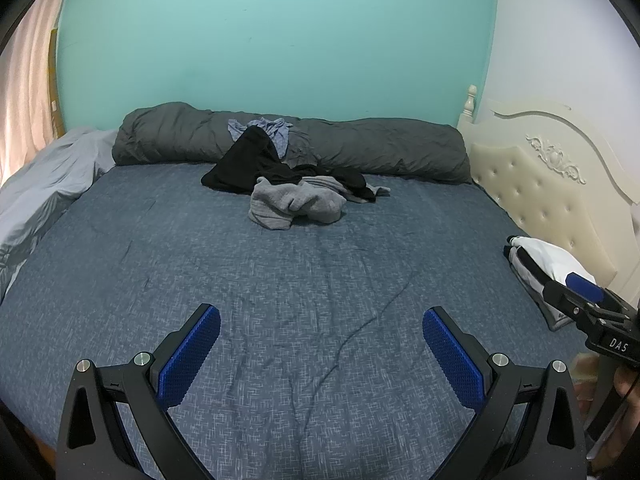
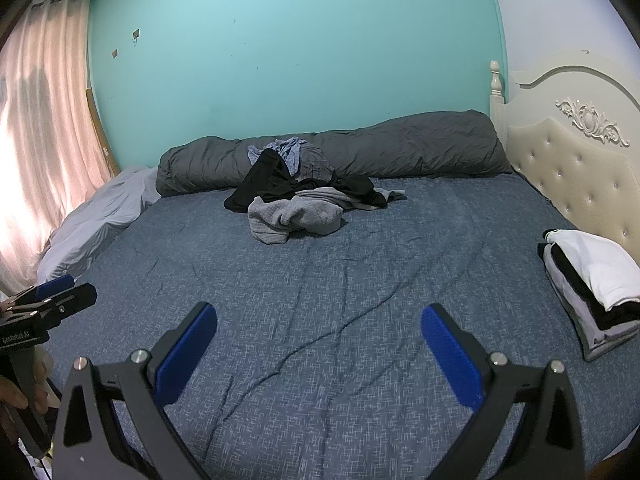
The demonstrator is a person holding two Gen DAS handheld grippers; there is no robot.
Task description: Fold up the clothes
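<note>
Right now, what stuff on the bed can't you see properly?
- Folded black-and-white clothes stack: left wrist view, partly behind the right gripper, whose fingers overlap there.
- Crumpled black garment: both views, its lower part is buried under the grey fleece garment.
- Small blue-grey garment on the rolled dark grey duvet: too small to identify.

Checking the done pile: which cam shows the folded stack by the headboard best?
Right wrist. The folded stack sits whole and unblocked there, white piece on top, dark and grey layers visible beneath. In the left wrist view the stack is partly hidden behind the right gripper, so its layers cannot be read.
</note>
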